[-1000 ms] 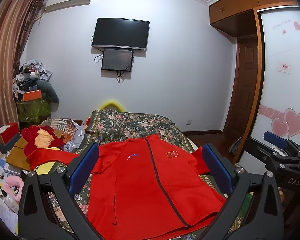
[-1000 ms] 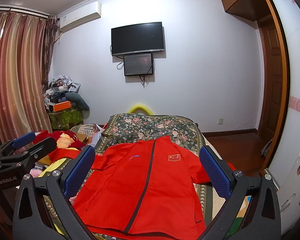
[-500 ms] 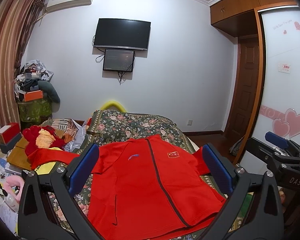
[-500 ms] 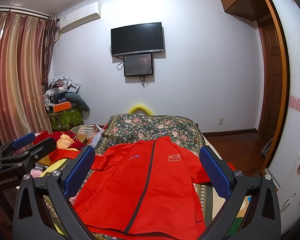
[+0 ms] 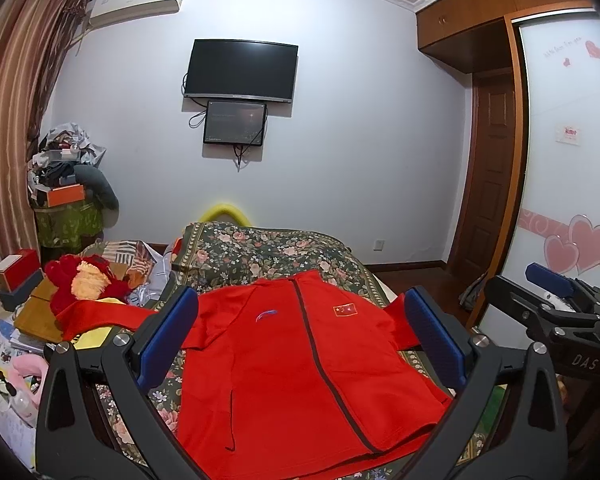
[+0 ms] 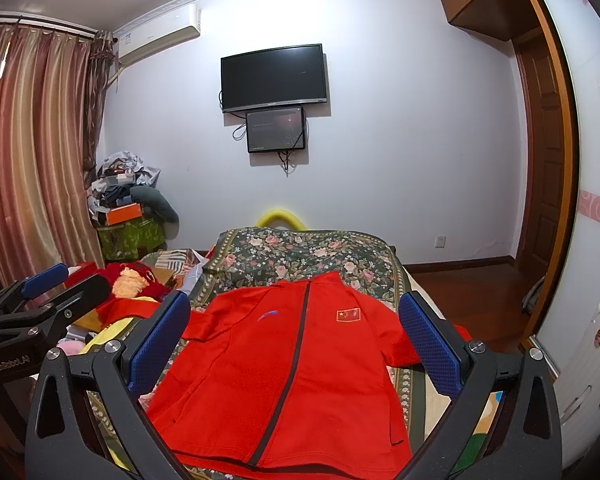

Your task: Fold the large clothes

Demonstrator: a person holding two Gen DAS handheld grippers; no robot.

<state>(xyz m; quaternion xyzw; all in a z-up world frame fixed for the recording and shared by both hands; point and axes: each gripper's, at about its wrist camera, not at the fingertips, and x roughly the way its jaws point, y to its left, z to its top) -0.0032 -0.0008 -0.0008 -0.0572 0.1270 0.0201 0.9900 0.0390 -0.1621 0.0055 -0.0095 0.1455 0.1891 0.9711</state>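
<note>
A red zip-up jacket (image 5: 292,364) (image 6: 292,364) lies flat, front up, on a bed with a dark floral cover (image 5: 260,248) (image 6: 300,248). Its sleeves spread to both sides; the left sleeve (image 5: 104,314) reaches over the bed's edge. My left gripper (image 5: 300,336) hovers open above the jacket's near half, nothing between its blue pads (image 5: 168,336). My right gripper (image 6: 296,332) is likewise open above the jacket, holding nothing. Each gripper shows at the edge of the other's view: the right gripper (image 5: 556,300), the left gripper (image 6: 32,300).
Left of the bed lie a red plush toy (image 5: 84,280), boxes and books (image 5: 20,276). A clothes pile (image 5: 64,184) stands in the far left corner by curtains. A TV (image 5: 240,70) hangs on the far wall. A wardrobe (image 5: 560,160) and door (image 5: 492,176) are right.
</note>
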